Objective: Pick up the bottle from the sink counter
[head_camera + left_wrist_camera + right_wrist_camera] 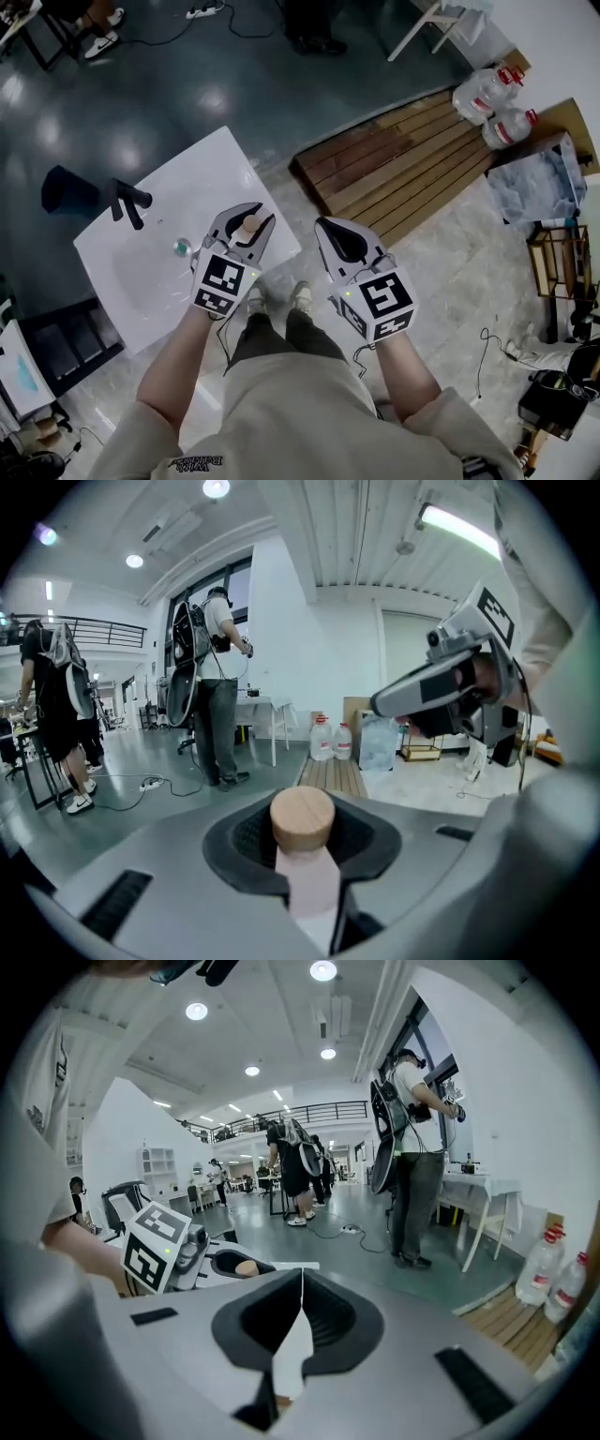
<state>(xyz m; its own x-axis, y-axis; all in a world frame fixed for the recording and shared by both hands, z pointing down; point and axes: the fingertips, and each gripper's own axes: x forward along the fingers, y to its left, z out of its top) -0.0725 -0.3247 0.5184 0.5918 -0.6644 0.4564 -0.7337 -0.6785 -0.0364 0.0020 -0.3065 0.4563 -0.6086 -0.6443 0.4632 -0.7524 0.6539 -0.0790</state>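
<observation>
**tapwatcher:** ok what's the layout, biggest stuff first?

**gripnerd:** Glossy dark floor with lamp glare all over it. On it sits the white sink counter, which is smooth and square-cornered, with a shallow basin, a black faucet and a shiny drain. To its right is a slatted wooden platform, with two clear water jugs with red caps at the far end. There's plenty of open floor past the counter's far edges. A strip of pale speckled flooring runs between counter and platform.

**tapwatcher:** and the bottle?

**gripnerd:** It's in the left gripper, jaws clamped on it just under the cap. The head view puts it over the counter's near right edge, with only the round top peeking out. The left gripper view gives you the rest: a pale pink matte body and a light wooden cap, seated in black ribbed pads. The right gripper is just beside it, pinched closed on nothing, tips meeting in a thin seam. The gripper views also catch a person with a bulky backpack rig standing at a white table.
</observation>
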